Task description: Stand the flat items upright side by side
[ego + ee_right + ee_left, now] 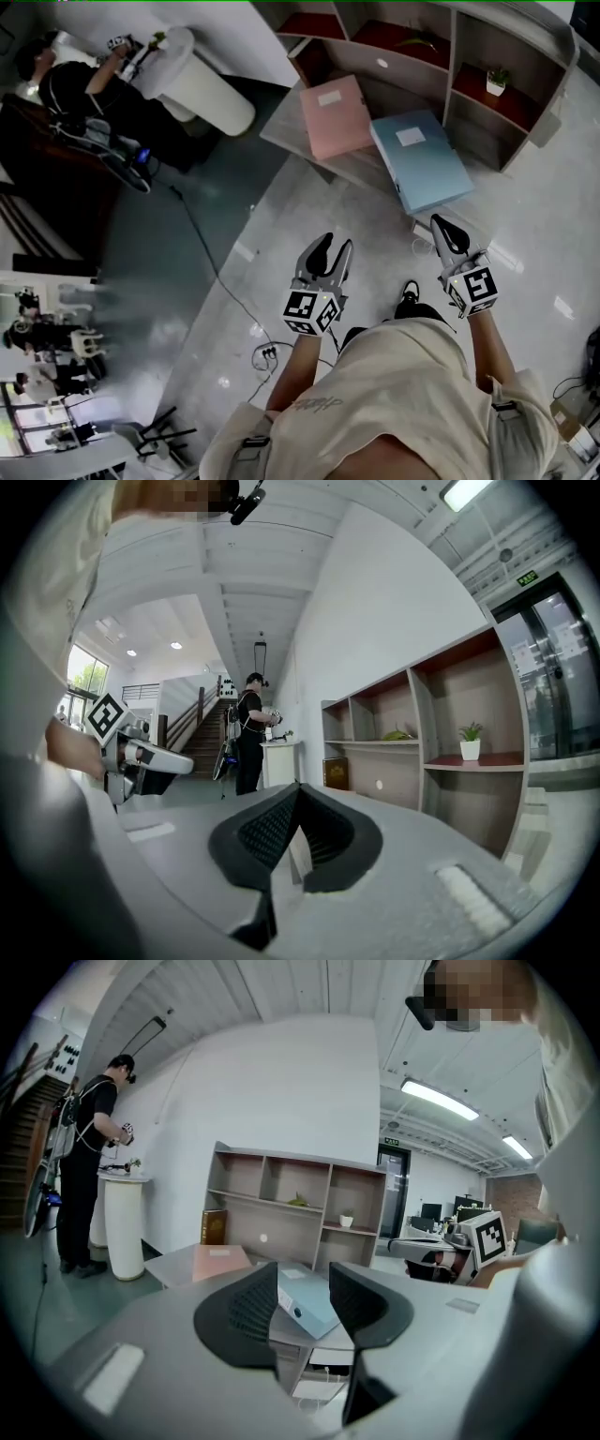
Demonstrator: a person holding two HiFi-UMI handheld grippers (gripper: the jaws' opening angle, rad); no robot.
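Beige shirt fabric fills the bottom of the head view, and both arms reach forward from it over a pale grey floor (281,244). The left gripper (336,244) is held out low with its jaws spread partway. In the left gripper view the left gripper (303,1288) has nothing between its pads; the blue folder shows through the gap but lies well beyond them. The right gripper (441,225) sits beside it, its jaws pressed together on nothing, and the right gripper view shows the same closed tips (298,799).

Ahead of both grippers stands a low grey tabletop (281,127). A pink folder (333,117) lies flat on it, label up. A blue folder (419,159) lies flat just to its right, and its near corner seems to hang past the tabletop's edge. Their adjacent corners come very close, though I cannot tell whether they touch. Neither folder is upright.

Behind the tabletop is an open shelf unit (427,47) with a small potted plant (495,80) in one compartment and a brown book (214,1227) in a lower left one. Off to the left, another person (75,84) in dark clothes works at a white pedestal (202,84), well apart from the tabletop.
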